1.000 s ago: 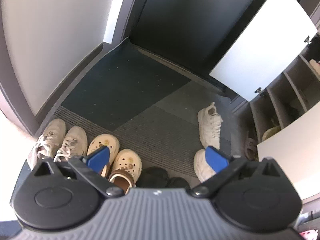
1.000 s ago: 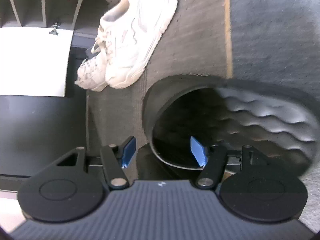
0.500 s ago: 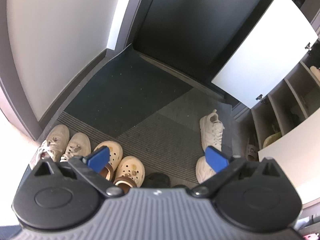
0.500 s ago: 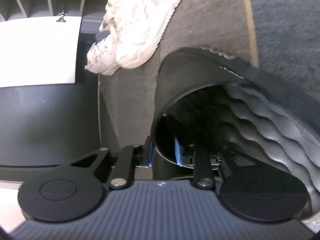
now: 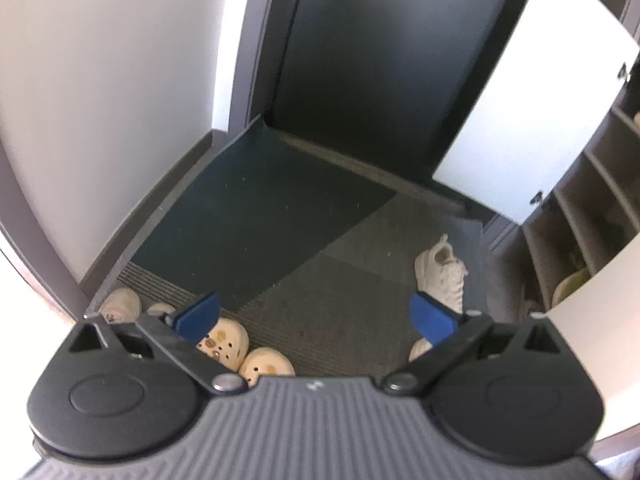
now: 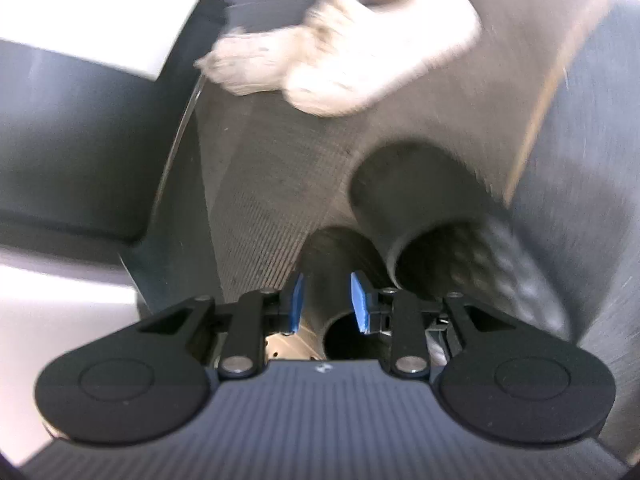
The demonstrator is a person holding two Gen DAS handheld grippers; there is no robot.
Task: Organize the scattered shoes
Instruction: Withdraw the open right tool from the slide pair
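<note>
In the right wrist view my right gripper [image 6: 328,300] is shut on the band of a black slipper [image 6: 332,260], lifted off the grey mat [image 6: 272,208]. A second black slipper [image 6: 416,196] with a bumpy footbed shows just right of it, and I cannot tell whether it touches the mat. A pair of white sneakers [image 6: 360,52] lies beyond, blurred. In the left wrist view my left gripper [image 5: 316,316] hangs open and empty over the mat [image 5: 320,300]. One white sneaker [image 5: 442,276] sits at the right, and its mate [image 5: 420,350] peeks from behind my right finger.
Cream clogs [image 5: 226,342] and beige sneakers [image 5: 120,306] line the mat's near left edge. An open shoe cabinet [image 5: 580,220] with a white door [image 5: 532,100] stands at the right, shoes on its shelves. A dark door [image 5: 380,60] and a white wall close the far side.
My right gripper closed on the black slipper's band, rolled and rose from the mat. The left gripper drew back, so the shoes slid down in its view; it stayed open.
</note>
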